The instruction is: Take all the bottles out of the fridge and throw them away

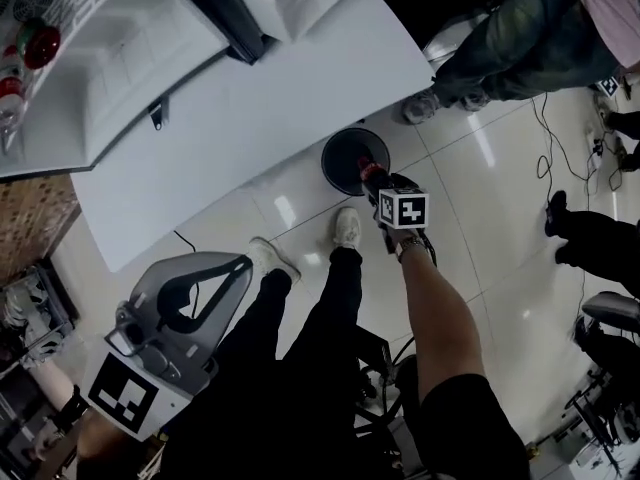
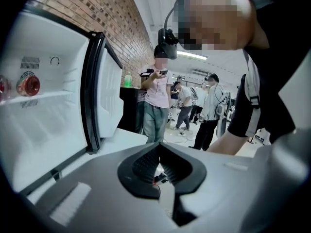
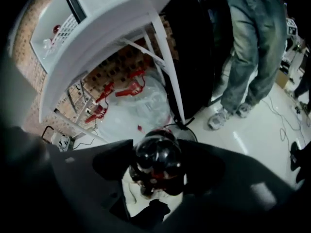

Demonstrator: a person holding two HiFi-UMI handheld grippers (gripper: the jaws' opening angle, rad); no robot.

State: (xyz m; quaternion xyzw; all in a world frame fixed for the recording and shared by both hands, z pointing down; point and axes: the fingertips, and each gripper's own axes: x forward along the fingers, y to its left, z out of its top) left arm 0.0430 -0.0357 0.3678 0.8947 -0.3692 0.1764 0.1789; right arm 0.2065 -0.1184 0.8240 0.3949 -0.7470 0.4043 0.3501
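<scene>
My right gripper [image 1: 374,182] is shut on a dark bottle with a red label [image 3: 158,161], pointing steeply down. It hangs just above the round black bin [image 1: 343,154] on the floor. The open fridge [image 1: 110,78] stands on a white table at the upper left. A red bottle [image 1: 40,43] and clear ones stay on its shelf, which also shows in the left gripper view, where the red bottle [image 2: 28,85] lies. My left gripper [image 1: 243,264] is low at the left, away from the fridge. Its tips meet, with nothing between them.
The white table [image 1: 250,118] juts out over the floor beside the bin, with a clear plastic bag [image 3: 141,106] under it. A person in jeans [image 1: 500,38] stands just beyond the bin. Cables [image 1: 560,148] and other people's feet are to the right.
</scene>
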